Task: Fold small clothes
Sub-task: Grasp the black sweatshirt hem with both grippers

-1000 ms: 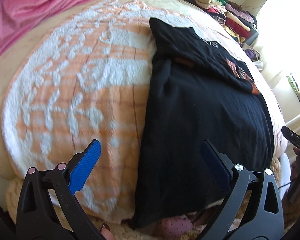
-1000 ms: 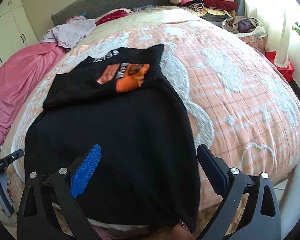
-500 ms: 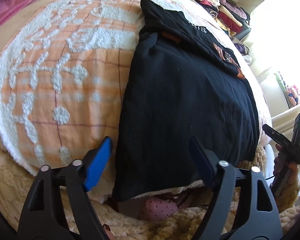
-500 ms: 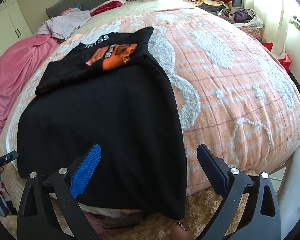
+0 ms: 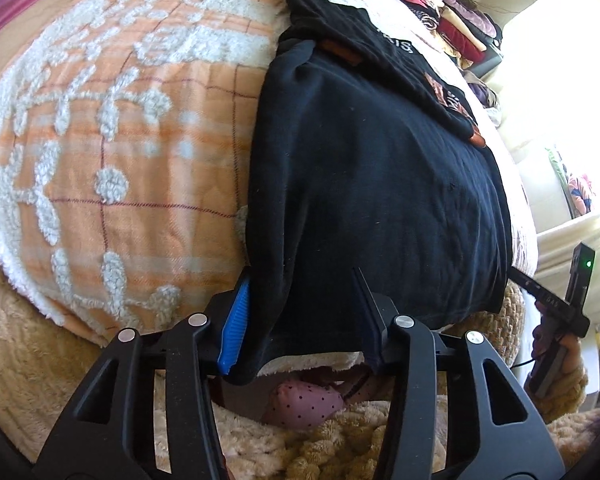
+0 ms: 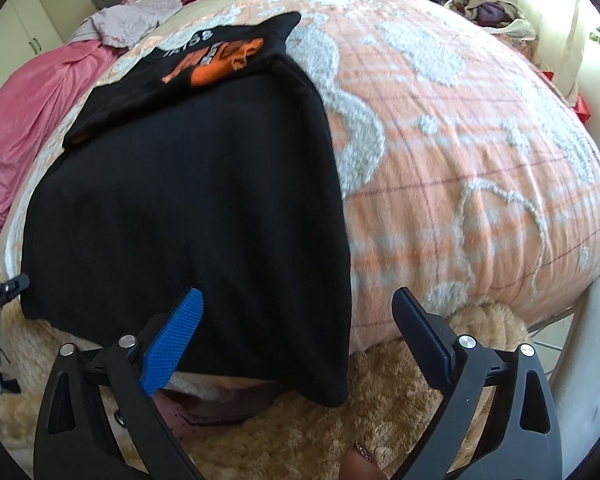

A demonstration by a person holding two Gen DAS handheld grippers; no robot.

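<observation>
Black shirt [image 5: 380, 184] lies flat on the bed [image 6: 480, 152] right ahead, left hand-held gripper [image 5: 300, 316] open around its near hem corner, right hand-held gripper [image 6: 296, 336] open too, so I'd pinch both corners evenly before lifting.

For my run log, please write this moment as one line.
phase: reaching hem | left tongs: open, straddling corner of black T-shirt | right tongs: open, at other corner | bedspread: under shirt

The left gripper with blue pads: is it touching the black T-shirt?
Touching. The left wrist view shows the left gripper straddling the black T-shirt's hem corner, cloth against its blue pad.
</observation>
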